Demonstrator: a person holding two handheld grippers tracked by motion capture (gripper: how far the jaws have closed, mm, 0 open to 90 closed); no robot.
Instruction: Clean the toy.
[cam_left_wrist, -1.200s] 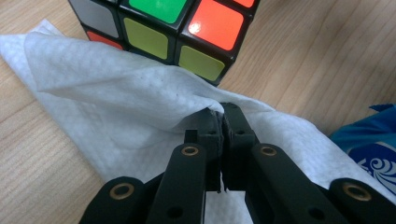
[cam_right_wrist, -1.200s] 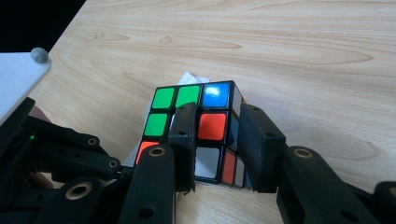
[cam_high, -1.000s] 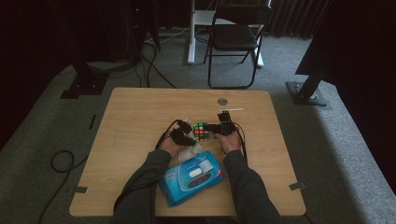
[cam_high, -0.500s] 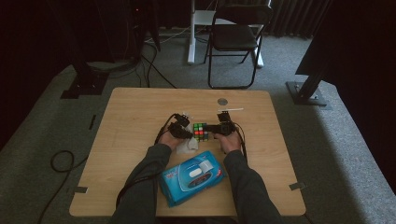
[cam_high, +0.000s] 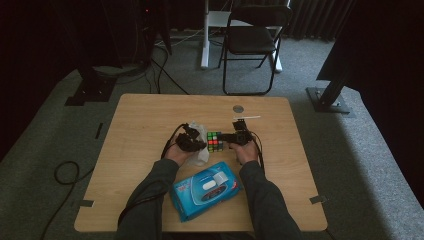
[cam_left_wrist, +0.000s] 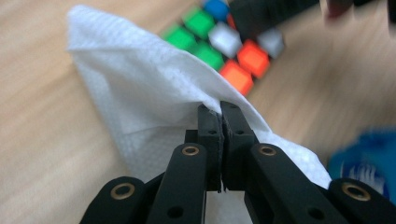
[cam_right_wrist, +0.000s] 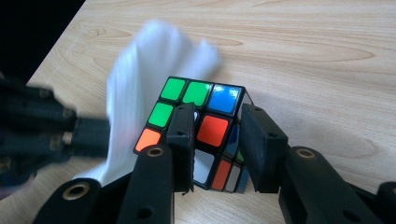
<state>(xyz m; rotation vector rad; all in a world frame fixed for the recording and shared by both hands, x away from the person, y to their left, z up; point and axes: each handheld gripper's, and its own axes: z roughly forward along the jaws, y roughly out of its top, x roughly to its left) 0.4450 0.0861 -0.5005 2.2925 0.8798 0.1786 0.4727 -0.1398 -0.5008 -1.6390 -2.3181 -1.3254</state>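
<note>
Two hand-held grippers meet at the puzzle cube, which sits near the middle of the wooden table. Right gripper: jaws clamped on one corner of the cube, one jaw on its top face, the other on a side face. Left gripper: jaws pinched tight on a white wipe, which drapes just beside the cube and touches it. Nearer the person than the cube lies a blue wipe pack.
</note>
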